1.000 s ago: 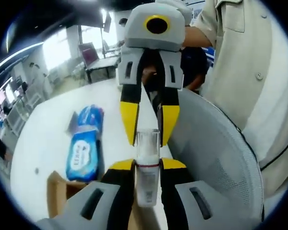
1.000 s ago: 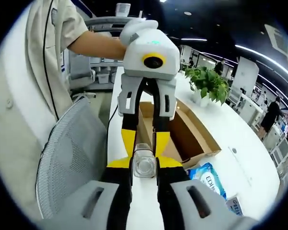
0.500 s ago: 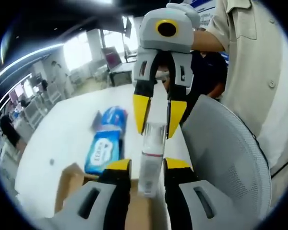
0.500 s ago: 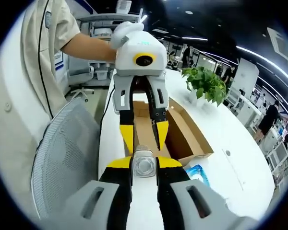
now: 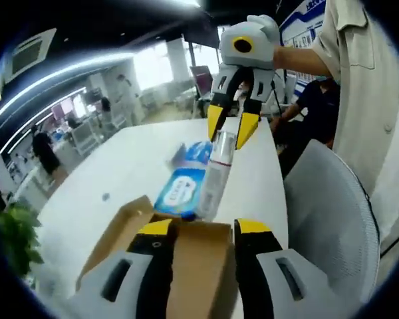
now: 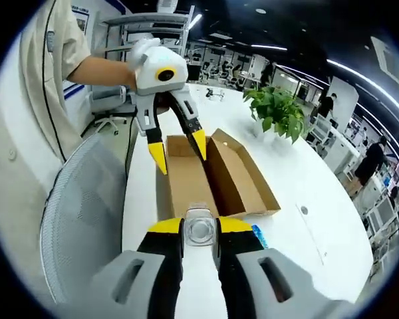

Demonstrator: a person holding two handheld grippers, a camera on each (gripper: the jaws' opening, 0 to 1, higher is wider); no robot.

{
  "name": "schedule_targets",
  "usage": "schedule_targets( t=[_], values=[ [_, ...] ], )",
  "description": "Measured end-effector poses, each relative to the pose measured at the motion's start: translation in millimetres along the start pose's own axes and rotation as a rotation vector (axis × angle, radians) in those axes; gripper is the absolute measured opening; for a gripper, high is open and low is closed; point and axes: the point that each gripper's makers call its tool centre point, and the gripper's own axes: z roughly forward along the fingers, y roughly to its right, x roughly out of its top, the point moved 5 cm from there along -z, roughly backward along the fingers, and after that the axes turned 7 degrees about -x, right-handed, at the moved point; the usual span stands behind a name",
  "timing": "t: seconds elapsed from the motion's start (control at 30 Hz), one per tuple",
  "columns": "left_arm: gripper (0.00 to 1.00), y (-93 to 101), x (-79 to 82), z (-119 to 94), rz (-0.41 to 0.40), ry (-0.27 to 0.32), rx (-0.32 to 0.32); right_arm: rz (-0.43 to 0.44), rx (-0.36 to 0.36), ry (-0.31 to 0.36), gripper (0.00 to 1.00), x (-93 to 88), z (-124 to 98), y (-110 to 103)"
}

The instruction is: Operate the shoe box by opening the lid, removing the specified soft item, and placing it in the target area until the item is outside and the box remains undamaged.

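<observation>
A clear plastic bottle (image 5: 216,176) hangs in the air, held at its far end by my right gripper (image 5: 231,127). In the right gripper view that gripper (image 6: 199,226) is shut on the bottle (image 6: 199,230), seen end-on. My left gripper (image 5: 205,227) is open, well back from the bottle, above the open cardboard shoe box (image 5: 193,266). From the right gripper view, the left gripper (image 6: 178,151) hovers with its jaws spread over the brown box (image 6: 216,176), whose lid lies open. A blue soft wipes pack (image 5: 181,188) lies on the white table (image 5: 120,166) beyond the box.
A grey mesh chair (image 5: 332,212) stands at the table's edge, also seen as the chair (image 6: 80,219) beside a person in a beige shirt (image 6: 26,119). A potted plant (image 6: 279,109) sits on the table past the box. A corner of the blue pack (image 6: 259,232) shows.
My left gripper has let go of the bottle, opened and drawn back over the box. The right gripper keeps hold of the bottle.
</observation>
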Motion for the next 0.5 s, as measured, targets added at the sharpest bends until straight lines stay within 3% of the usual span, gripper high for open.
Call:
schedule_targets(
  t=[0.5],
  values=[
    [0.53, -5.6, -23.3, -34, -0.145, 0.047, 0.175, -0.093, -0.016, -0.087, 0.16, 2.5, -1, 62]
  ],
)
